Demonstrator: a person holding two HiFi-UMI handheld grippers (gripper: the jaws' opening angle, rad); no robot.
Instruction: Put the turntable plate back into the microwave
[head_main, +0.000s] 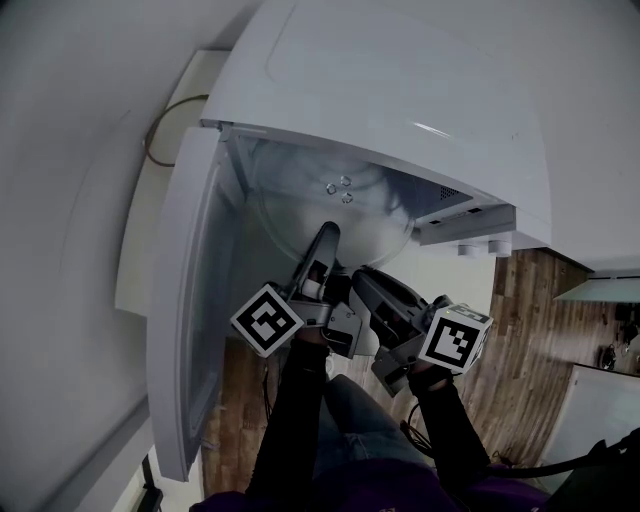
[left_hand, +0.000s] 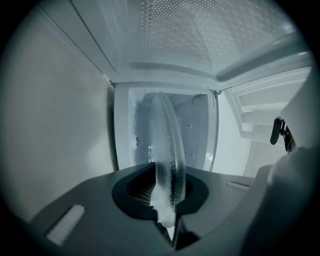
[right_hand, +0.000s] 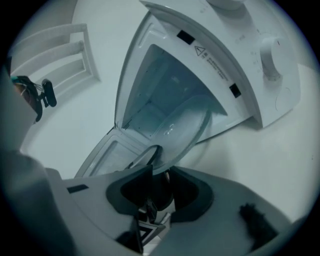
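Note:
The clear glass turntable plate (head_main: 300, 205) hangs at the mouth of the white microwave (head_main: 400, 90), its far part inside the cavity. My left gripper (head_main: 328, 235) is shut on the plate's near rim. In the left gripper view the plate (left_hand: 167, 145) stands edge-on between the jaws of the left gripper (left_hand: 167, 200), with the cavity behind it. My right gripper (head_main: 362, 275) sits just to the right on the same rim. Seen from the right gripper view, the plate (right_hand: 175, 135) runs into the narrow gap of the right gripper (right_hand: 157, 175), whose jaws are closed on its edge.
The microwave door (head_main: 185, 300) hangs wide open at the left, close beside my left gripper. Two control knobs (head_main: 480, 247) stick out at the right of the opening. A cable (head_main: 160, 130) loops behind the microwave. Wooden floor (head_main: 520, 330) shows below.

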